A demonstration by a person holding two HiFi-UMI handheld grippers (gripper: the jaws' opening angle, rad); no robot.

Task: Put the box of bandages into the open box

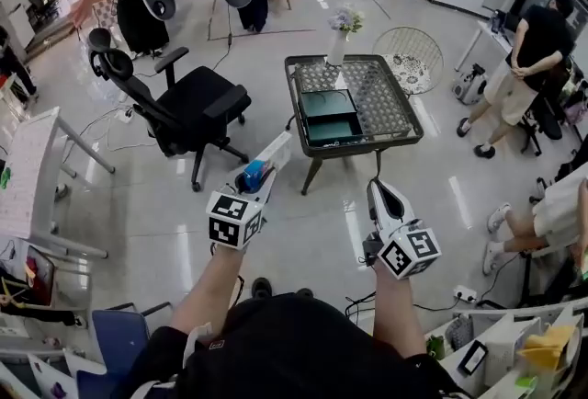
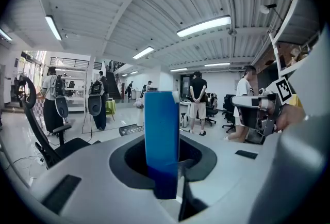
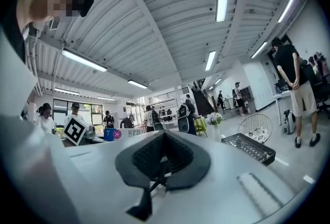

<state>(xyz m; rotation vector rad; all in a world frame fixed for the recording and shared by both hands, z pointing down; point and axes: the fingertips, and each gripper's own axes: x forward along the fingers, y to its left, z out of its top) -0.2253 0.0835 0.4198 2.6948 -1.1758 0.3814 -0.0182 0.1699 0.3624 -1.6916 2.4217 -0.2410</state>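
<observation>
The blue box of bandages point(image 1: 254, 175) stands upright between the jaws of my left gripper point(image 1: 268, 162), which is shut on it. In the left gripper view the bandage box point(image 2: 161, 135) fills the middle, pinched at its lower part by the left gripper point(image 2: 165, 169). The open box point(image 1: 329, 117), dark with a teal inside, lies on the front left of a low mesh-topped table point(image 1: 404, 117) ahead of both grippers. My right gripper point(image 1: 378, 190) hangs just short of the table's front edge. Its jaws are shut with nothing between them in the right gripper view point(image 3: 161, 158).
A black office chair point(image 1: 184, 103) stands left of the table. A vase of flowers point(image 1: 342, 34) sits at the table's far edge, with a round wire chair point(image 1: 409, 57) behind. People stand at the right point(image 1: 528, 57). A white desk point(image 1: 32, 167) lies at the left.
</observation>
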